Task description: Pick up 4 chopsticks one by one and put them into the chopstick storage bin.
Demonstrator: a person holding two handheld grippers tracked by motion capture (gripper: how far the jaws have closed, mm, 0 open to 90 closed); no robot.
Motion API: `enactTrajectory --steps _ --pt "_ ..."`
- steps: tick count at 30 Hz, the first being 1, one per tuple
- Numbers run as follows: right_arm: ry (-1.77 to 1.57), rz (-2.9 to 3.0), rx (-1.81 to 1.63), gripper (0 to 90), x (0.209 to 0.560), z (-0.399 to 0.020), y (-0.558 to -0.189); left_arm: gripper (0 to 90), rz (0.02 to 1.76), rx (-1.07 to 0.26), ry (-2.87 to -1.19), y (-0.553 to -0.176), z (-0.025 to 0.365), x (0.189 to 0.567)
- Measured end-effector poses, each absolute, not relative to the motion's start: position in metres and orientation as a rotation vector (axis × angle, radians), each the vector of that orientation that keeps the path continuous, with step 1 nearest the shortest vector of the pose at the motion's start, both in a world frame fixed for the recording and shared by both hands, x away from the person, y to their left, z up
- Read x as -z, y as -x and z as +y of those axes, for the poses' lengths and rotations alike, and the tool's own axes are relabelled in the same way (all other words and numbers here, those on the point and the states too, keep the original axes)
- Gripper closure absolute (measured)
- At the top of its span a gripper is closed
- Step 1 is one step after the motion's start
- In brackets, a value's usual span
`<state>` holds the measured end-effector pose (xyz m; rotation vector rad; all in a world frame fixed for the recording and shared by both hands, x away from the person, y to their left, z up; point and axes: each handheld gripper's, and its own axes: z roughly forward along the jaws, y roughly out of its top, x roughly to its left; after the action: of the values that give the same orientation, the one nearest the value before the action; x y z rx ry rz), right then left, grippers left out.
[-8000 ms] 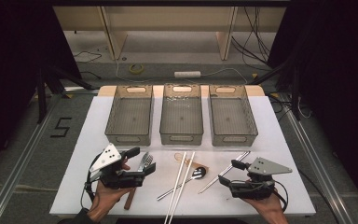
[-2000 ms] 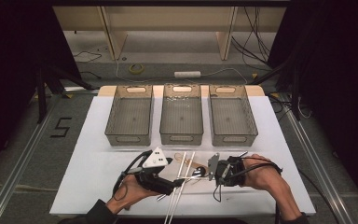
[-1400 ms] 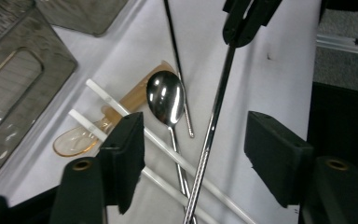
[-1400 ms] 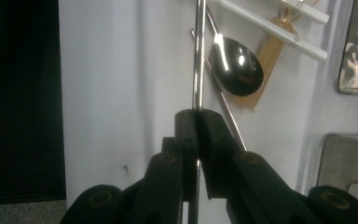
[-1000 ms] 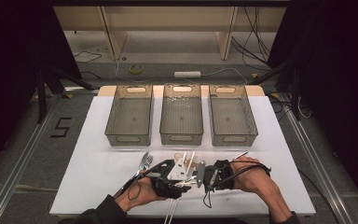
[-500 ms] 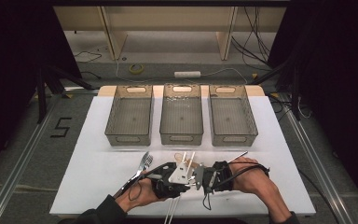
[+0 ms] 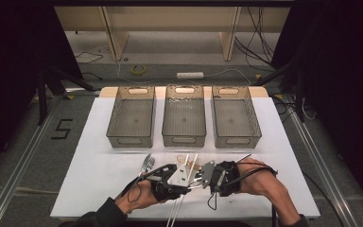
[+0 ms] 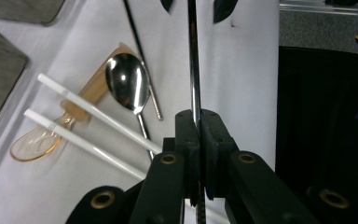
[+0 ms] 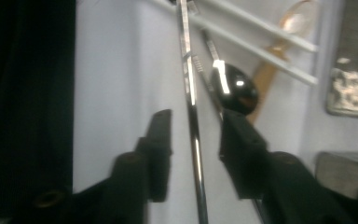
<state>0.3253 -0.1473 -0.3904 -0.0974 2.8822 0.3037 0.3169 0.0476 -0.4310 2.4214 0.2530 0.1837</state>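
Left gripper [image 8: 199, 135]: I am clamping its two black jaws tight on a thin metal chopstick [image 8: 194, 70]; in the left gripper view the rod is running straight up from between my pads, away from me.
Right gripper [image 9: 193, 135]: its jaws have just been opening; they are standing apart with the same metal chopstick [image 9: 190, 93] passing between them, and I am seeing a gap on each side of it.
Both grippers together: in the high view I am holding my left gripper [image 7: 182, 177] and my right gripper [image 7: 208, 176] nose to nose near the table's front edge, with the rod bridging them.
Metal spoon [image 8: 127, 84]: lying on the table to the left of my left jaws, bowl up.
White chopsticks [image 8: 88, 108]: a pair lying side by side, slanting left of my left jaws and crossing the spoon's handle.
Amber spoon [image 8: 37, 142]: lying under the white pair, farther left.
Fork [image 7: 146, 163]: resting just left of my left hand.
Bins [image 7: 184, 116]: three grey ones in a row, well ahead of both grippers.
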Motion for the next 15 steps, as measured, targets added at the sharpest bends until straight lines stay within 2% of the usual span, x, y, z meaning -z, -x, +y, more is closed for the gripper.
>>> enactTrajectory --steps 1,2,3,4,6,15 --pt "0.038 2.864 -0.402 54.5 0.384 -0.155 -0.33 86.1 0.275 -0.187 -2.411 -0.318 0.05 0.431" --pt "0.038 2.864 -0.402 54.5 0.384 -0.155 -0.33 86.1 0.29 -0.19 -2.411 -0.32 0.052 0.43" --pt "-0.043 2.836 -0.499 49.0 0.378 -0.164 -0.333 86.1 0.31 -0.202 -2.406 -0.322 0.054 0.429" --pt "-0.043 2.836 -0.499 49.0 0.378 -0.164 -0.333 86.1 0.334 -0.207 -2.394 -0.323 0.056 0.429" --pt "-0.131 2.779 -0.603 43.4 0.375 -0.171 -0.336 86.1 0.369 -0.21 -2.375 -0.326 0.061 0.427" --pt "-0.549 2.542 -1.113 35.4 0.387 -0.209 -0.344 86.1 0.521 -0.239 -2.284 -0.341 0.085 0.417"
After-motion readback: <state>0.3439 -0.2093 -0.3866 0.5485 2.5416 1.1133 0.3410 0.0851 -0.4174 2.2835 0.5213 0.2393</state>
